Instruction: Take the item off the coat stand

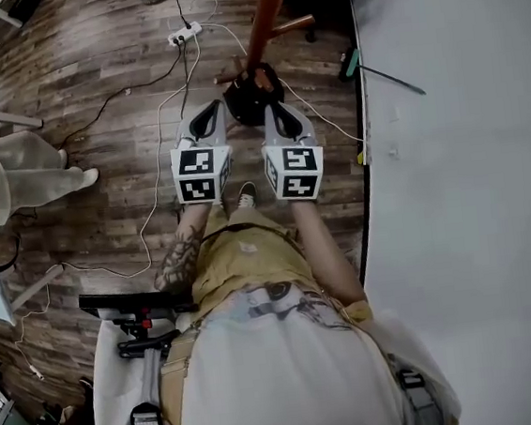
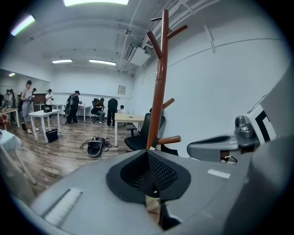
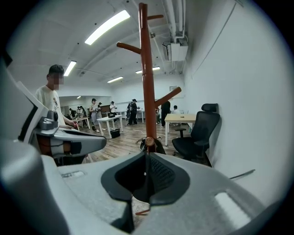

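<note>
Wood floor (image 1: 94,102) w/ cables (image 1: 157,124); dark item (image 1: 251,95) at coat stand (image 1: 268,13), upper centre. L gripper (image 1: 209,109) & R gripper (image 1: 272,110) flank it, jaws closed, empty.

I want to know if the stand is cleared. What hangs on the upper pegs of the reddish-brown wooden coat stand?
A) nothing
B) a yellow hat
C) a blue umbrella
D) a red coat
A: the reddish-brown wooden coat stand shows its upper pegs sticking out bare in both gripper views.

Coat stand (image 2: 158,92): glossy reddish-brown wood. Floor (image 1: 95,112): matt wood planks. Left gripper (image 2: 148,158), right gripper (image 3: 146,158): smooth grey plastic, black textured pads.
</note>
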`<state>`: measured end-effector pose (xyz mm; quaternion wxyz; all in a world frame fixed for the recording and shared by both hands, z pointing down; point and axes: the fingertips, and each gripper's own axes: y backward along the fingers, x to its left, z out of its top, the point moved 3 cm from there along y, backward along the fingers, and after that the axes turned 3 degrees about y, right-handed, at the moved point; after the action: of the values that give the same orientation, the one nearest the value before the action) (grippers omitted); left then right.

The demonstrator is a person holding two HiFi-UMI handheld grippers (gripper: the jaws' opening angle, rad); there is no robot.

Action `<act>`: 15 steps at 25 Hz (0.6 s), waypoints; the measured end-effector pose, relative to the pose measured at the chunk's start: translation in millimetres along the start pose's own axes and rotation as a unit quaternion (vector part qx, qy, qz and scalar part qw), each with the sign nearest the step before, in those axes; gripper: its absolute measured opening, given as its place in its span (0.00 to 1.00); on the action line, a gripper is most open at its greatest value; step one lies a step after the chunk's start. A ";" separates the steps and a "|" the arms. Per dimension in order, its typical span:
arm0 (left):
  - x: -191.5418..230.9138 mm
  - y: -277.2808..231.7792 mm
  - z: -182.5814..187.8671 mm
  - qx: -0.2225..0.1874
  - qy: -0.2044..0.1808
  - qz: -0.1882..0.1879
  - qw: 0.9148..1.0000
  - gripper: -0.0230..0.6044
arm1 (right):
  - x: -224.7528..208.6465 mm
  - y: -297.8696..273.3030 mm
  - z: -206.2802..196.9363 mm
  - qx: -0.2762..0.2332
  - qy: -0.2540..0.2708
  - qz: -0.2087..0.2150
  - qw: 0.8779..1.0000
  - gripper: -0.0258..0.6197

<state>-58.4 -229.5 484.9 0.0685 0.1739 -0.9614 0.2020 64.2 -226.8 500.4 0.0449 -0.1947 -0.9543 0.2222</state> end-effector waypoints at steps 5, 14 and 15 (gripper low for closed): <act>17.8 -1.6 -2.8 0.013 0.013 0.005 1.000 0.04 | 4.0 -17.5 -2.8 0.024 0.008 0.004 1.000 0.14; 23.1 -5.4 -0.1 0.017 0.017 0.004 1.000 0.04 | -2.3 -27.0 -12.4 0.046 0.020 -0.023 0.998 0.21; 23.1 -5.2 0.2 0.017 0.016 0.005 1.000 0.04 | -3.9 -27.0 -13.9 0.048 0.020 -0.026 0.998 0.21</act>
<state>-78.0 -241.2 491.3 0.0801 0.1674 -0.9573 0.2216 60.7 -245.0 524.7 0.0794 -0.1717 -0.9463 0.2620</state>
